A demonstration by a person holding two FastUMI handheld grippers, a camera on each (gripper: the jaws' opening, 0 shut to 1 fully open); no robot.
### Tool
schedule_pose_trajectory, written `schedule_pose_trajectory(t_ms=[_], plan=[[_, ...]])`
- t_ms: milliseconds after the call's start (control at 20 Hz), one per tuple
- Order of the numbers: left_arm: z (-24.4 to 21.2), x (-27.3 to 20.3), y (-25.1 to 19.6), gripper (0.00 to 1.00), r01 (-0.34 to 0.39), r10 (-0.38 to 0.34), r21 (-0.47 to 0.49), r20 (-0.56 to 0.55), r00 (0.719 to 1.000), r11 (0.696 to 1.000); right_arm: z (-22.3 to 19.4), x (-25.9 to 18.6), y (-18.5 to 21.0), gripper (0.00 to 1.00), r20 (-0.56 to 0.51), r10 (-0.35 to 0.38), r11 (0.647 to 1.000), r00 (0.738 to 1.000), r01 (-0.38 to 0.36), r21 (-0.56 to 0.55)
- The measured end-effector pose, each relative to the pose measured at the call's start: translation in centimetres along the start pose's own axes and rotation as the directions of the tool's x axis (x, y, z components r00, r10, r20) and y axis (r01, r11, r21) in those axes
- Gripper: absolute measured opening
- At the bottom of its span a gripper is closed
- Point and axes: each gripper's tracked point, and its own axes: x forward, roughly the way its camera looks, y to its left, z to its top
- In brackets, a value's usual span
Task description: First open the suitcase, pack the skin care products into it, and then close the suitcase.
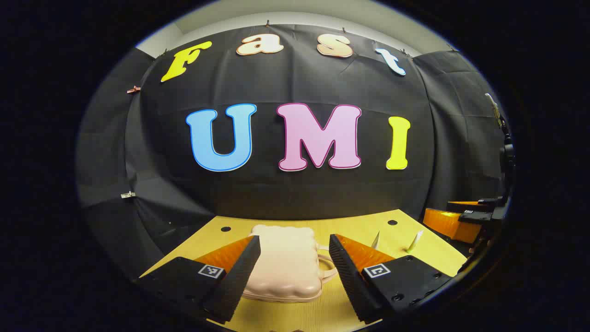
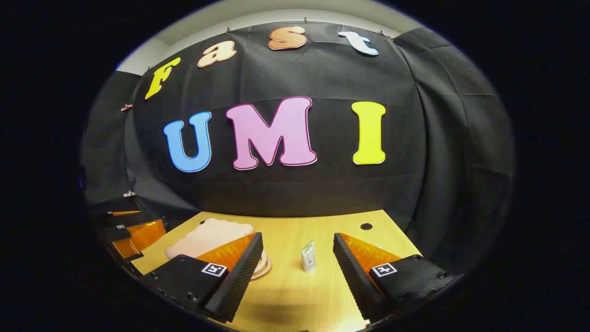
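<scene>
My left gripper (image 1: 295, 263), jaws wide and empty, frames the closed suitcase (image 1: 286, 265) dead ahead, its handle (image 1: 328, 267) toward the right jaw. The shell is pale pink, puffy, scallop-edged. My right gripper (image 2: 297, 267), equally wide, faces an upright skin-care tube (image 2: 308, 256) on the wooden table (image 2: 286, 295); left is nearer the case.

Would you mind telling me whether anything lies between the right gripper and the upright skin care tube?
Nothing does. In the right gripper view, only bare wooden table separates the open right gripper from the tube, which stands just beyond its jaws.
</scene>
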Motion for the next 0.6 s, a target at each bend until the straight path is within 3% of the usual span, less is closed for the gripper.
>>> schedule_pose_trajectory(t_ms=[600], plan=[[-0.3,0.8,-1.0,0.94,0.014,-0.014,-0.021,-0.012,1.000,1.000,0.1,0.3,-1.1,0.97,-0.006,-0.011,1.000,1.000,0.011,-0.008]])
